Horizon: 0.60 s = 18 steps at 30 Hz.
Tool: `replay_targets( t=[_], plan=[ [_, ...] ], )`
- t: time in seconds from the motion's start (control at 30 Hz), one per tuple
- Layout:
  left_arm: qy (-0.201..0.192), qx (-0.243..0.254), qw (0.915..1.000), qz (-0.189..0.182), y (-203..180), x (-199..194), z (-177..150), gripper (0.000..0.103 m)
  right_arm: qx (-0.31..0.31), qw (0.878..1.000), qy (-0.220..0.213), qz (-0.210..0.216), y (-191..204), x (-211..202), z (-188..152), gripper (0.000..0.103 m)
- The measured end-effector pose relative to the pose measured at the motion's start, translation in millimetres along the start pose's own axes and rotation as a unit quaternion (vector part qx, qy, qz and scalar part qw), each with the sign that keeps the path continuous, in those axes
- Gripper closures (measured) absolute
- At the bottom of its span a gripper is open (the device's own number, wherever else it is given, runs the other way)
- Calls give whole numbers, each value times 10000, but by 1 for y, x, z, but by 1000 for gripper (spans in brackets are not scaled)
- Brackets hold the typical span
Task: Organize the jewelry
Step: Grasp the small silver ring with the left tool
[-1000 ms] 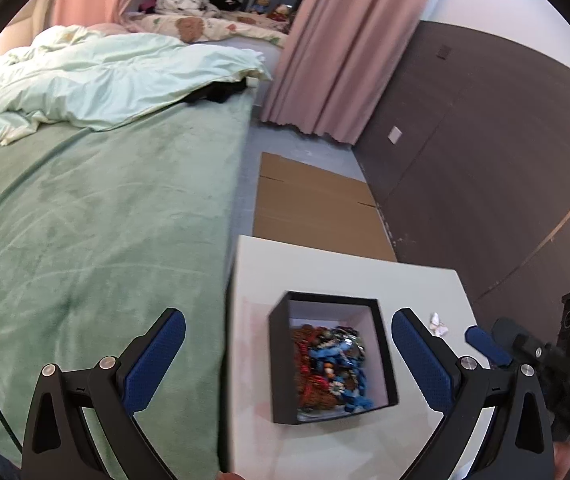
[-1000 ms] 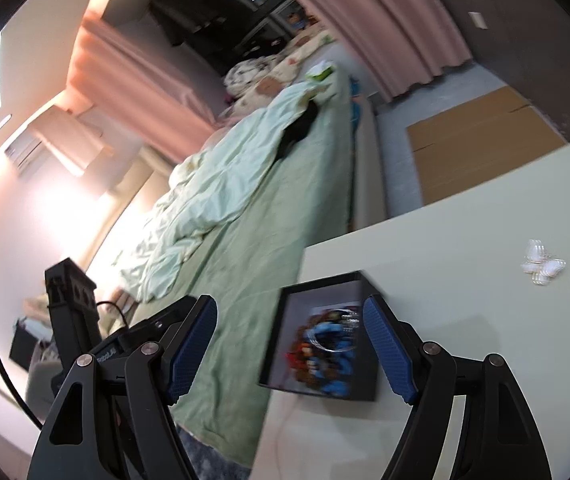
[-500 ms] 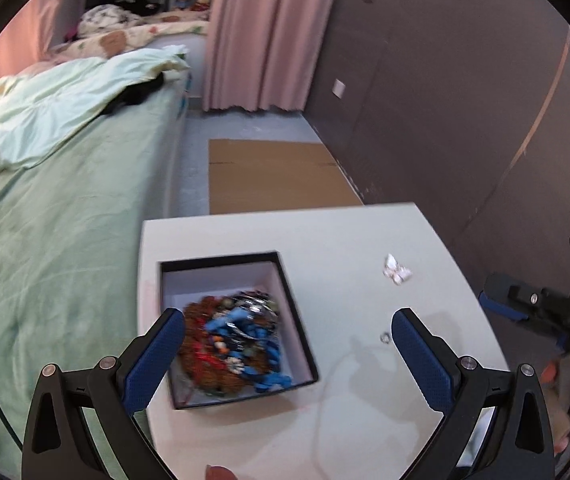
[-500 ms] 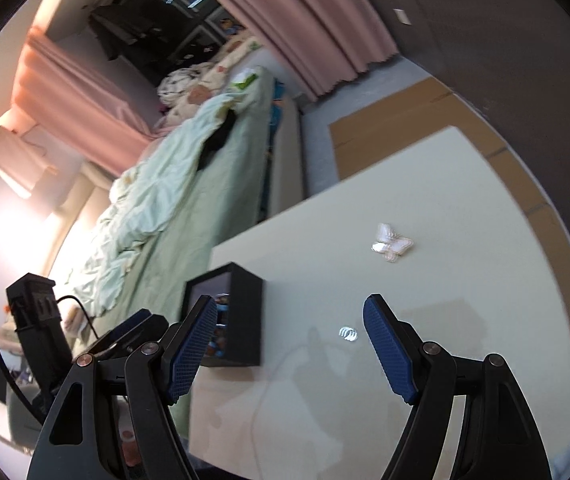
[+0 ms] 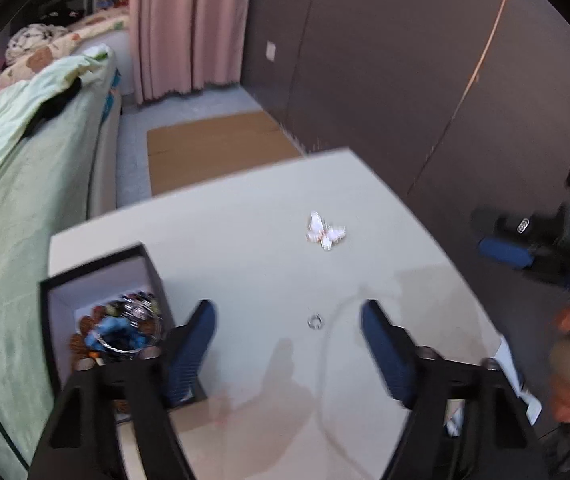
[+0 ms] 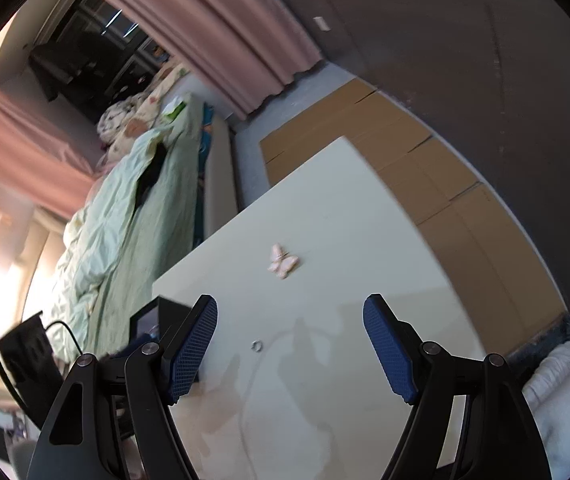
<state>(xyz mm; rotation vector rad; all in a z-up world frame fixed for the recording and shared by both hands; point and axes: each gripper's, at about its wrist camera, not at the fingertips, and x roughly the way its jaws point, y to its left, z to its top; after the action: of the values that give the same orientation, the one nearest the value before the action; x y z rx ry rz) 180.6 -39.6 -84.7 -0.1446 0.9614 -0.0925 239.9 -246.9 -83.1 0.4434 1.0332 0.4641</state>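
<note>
Both spread, empty tools, left (image 5: 287,332) and right (image 6: 290,330), now nearer small silver ring (image 5: 315,322) beside pale butterfly clip (image 5: 325,234).

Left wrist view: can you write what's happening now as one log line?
left gripper: open, empty | right gripper: open, empty | ring: loose on table | butterfly clip: loose | jewelry box: open, full

Your white table (image 5: 245,240) carries three things. The black box (image 5: 153,268) of tangled jewelry sits at its left edge, toward the bed side. The pale butterfly piece (image 5: 325,234) lies out in the open toward the far right corner. The small silver ring (image 5: 315,322) lies nearer you, about mid-table, well apart from both.
</note>
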Motion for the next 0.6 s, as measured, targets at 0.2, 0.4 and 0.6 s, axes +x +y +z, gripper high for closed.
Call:
replay_targets(
  t=[0.2, 0.4, 0.6],
  plan=[
    [375, 61, 9986, -358, -15, 29, 0, 40, 175, 9998, -82, -103, -15, -10, 7, 27],
    [600, 630, 9960, -203, -32, 53, -4, 54, 249, 9996, -126, -96, -25, -16, 13, 27],
    [764, 778, 9940, -46, -32, 71, -11, 62, 257, 9995, -131, -95, -33, -19, 18, 27]
  ],
)
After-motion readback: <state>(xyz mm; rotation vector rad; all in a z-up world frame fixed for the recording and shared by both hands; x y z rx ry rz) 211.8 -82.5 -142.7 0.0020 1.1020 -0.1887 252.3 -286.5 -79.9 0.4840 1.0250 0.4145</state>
